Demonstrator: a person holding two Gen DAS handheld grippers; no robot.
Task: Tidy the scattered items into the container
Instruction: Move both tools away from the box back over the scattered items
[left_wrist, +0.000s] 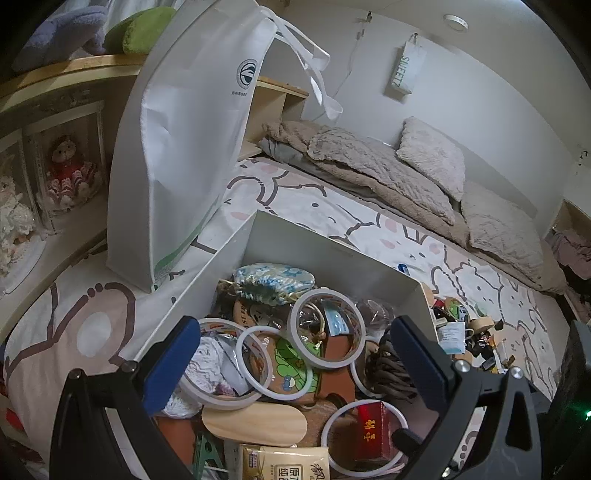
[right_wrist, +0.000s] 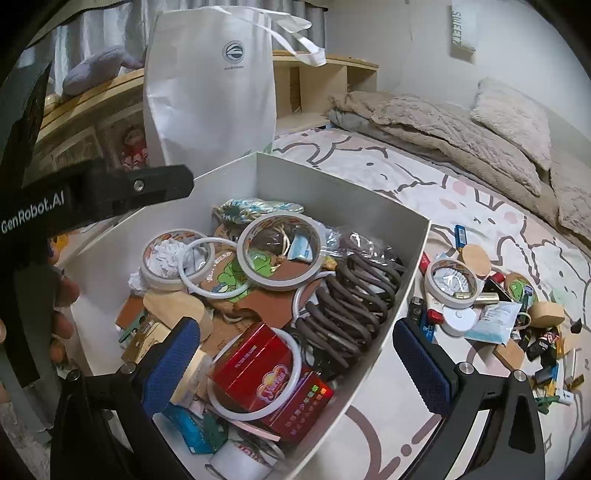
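A white open box (right_wrist: 332, 192) sits on the bed, full of tape rolls (right_wrist: 280, 254), a red carton (right_wrist: 269, 373), a dark coiled cord (right_wrist: 351, 302), a drawstring pouch (left_wrist: 273, 282) and wooden pieces. The box wall also shows in the left wrist view (left_wrist: 332, 251). My left gripper (left_wrist: 295, 362) is open and empty above the box contents. My right gripper (right_wrist: 295, 362) is open and empty, straddling the box's right wall. Scattered small items (right_wrist: 480, 306) lie on the sheet right of the box: a tape roll (right_wrist: 450, 282), wooden discs, a packet, small bottles.
A tall white tote bag (right_wrist: 210, 96) stands behind the box. Beige blankets and pillows (right_wrist: 461, 125) lie at the bed's far end. A wooden shelf with dolls (left_wrist: 70, 170) runs along the left. The left gripper's body (right_wrist: 110, 192) juts in from the left.
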